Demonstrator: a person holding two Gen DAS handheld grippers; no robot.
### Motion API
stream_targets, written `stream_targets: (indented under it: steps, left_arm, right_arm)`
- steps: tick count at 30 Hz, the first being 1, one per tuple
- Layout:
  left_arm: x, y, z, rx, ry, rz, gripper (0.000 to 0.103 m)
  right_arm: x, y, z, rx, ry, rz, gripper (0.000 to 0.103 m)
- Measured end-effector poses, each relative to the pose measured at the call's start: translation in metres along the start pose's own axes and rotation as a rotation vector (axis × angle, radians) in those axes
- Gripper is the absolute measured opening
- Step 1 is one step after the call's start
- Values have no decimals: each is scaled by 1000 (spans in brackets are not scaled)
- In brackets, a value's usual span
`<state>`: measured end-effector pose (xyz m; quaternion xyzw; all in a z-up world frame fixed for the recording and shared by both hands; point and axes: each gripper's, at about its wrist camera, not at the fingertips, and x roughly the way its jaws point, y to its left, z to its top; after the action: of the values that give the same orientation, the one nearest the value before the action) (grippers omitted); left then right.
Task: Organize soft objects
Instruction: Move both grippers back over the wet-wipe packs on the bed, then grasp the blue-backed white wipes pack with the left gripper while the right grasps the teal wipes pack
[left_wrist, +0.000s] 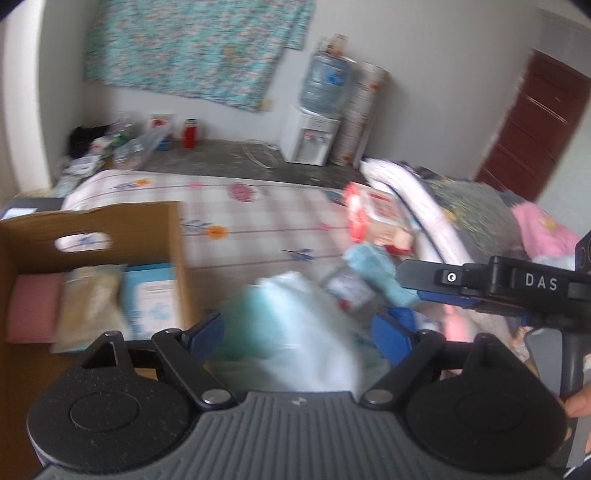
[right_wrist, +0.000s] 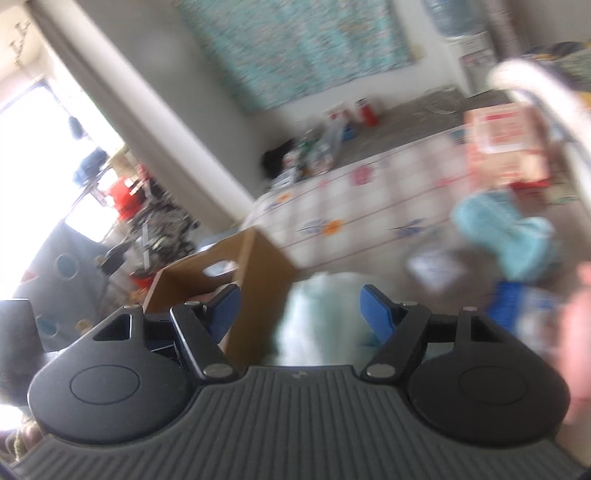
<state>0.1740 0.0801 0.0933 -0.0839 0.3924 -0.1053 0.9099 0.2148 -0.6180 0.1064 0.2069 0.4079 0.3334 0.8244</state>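
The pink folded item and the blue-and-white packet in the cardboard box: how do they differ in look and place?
The pink folded item is plain pink, while the blue-and-white packet is light blue with a white printed panel. The pink item lies at the left side of the cardboard box; the packet lies at the right, against the wall. A beige item separates them. Both are already inside the box.

Home bedroom, checked bedsheet (left_wrist: 258, 218) on a bed, water dispenser (left_wrist: 310, 136), floral wall cloth (left_wrist: 192, 48), wooden door (left_wrist: 532, 125)
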Motion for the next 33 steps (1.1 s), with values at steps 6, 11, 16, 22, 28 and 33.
stream_targets:
  steps: [6,11,16,22,28,33]
  left_arm:
    - [30,-65,-20,133,26,-57,86]
    - [61,-116,-43,272,46,-51,67]
    - [89,-156,-63,367,93,-91,61]
    - [126,-187,-82,480,154,-61,74]
    - [158,-195,-81,508,189,8,79]
    - [182,-200,-81,535,228,55,82]
  right_arm:
    - [-50,-77,-30,106,-89,-102,72]
    - [-58,-129,-70,257,-103,-129,70]
    - [-44,-162,-96,383,-54,-138,65]
    - [-30,-179,-96,420,-33,-119,64]
    - [-18,-186,-78,411,-60,-127,62]
    - [-7,-192,-63,405,-77,-140,61]
